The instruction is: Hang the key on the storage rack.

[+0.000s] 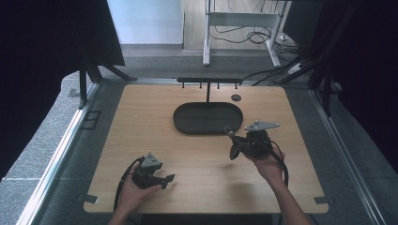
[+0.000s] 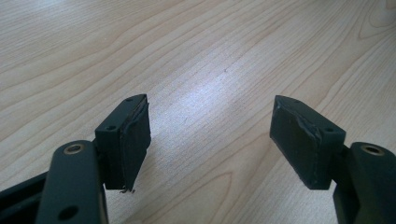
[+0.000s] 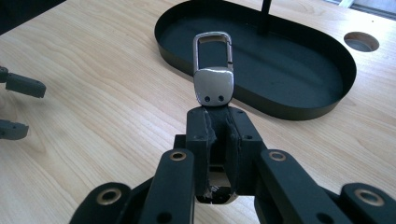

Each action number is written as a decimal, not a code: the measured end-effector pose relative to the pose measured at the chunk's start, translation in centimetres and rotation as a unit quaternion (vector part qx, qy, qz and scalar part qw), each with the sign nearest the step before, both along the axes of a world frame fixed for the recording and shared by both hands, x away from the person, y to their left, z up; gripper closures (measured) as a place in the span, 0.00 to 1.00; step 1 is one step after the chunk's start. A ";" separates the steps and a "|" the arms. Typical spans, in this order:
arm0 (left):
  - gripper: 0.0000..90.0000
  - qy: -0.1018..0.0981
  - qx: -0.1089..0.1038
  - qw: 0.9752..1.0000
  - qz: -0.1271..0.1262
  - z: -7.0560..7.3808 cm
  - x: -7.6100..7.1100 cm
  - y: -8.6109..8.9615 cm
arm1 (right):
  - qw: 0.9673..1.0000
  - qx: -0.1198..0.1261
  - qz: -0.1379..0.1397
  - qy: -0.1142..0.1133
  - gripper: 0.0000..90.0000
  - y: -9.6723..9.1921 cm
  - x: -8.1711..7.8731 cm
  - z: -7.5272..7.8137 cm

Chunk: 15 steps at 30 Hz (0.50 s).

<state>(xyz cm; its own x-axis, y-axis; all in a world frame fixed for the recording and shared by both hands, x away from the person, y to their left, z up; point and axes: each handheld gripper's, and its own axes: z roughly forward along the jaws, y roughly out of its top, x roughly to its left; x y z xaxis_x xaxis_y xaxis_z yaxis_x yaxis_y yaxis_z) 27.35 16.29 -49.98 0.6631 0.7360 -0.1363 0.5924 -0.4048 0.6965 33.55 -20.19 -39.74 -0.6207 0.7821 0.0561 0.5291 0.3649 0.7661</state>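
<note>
Currently my right gripper (image 3: 218,122) pinches the key clip (image 3: 213,70) by its end, above the tabletop (image 3: 93,107) near the tray (image 3: 299,109); that shallow hold may let it pivot or drop. Left gripper (image 2: 210,140) gapes empty.

Two claws (image 1: 169,178) (image 1: 230,140), one metal key clip (image 3: 213,70), one black oval tray (image 1: 180,123).

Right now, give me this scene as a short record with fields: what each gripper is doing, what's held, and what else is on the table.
left gripper: open, nothing between the jaws, low over bare wood
right gripper: shut on the metal key clip
metal key clip: silver, loop end sticking out past the jaws
black tray: oval, just beyond the clip
hook rack: standing at the tray's far side
table: light wood
</note>
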 end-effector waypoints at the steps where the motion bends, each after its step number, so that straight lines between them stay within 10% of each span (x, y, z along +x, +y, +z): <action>1: 0.33 0.000 0.000 1.000 0.000 0.0 0.0 0.0 | 1.000 0.000 -0.001 0.000 0.90 0.0 0.1 0.0; 15: 0.33 0.001 -0.002 1.000 0.001 0.0 0.0 0.0 | 1.000 0.007 -0.006 -0.008 0.90 -0.2 0.9 0.9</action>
<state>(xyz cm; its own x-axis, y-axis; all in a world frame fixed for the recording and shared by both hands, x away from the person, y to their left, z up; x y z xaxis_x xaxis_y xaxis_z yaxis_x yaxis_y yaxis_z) 27.36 16.30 -49.98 0.6612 0.7369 -0.1403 0.5946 -0.4008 0.6970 34.49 -20.34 -38.87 -0.6116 0.7890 0.0586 0.5220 0.3467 0.7793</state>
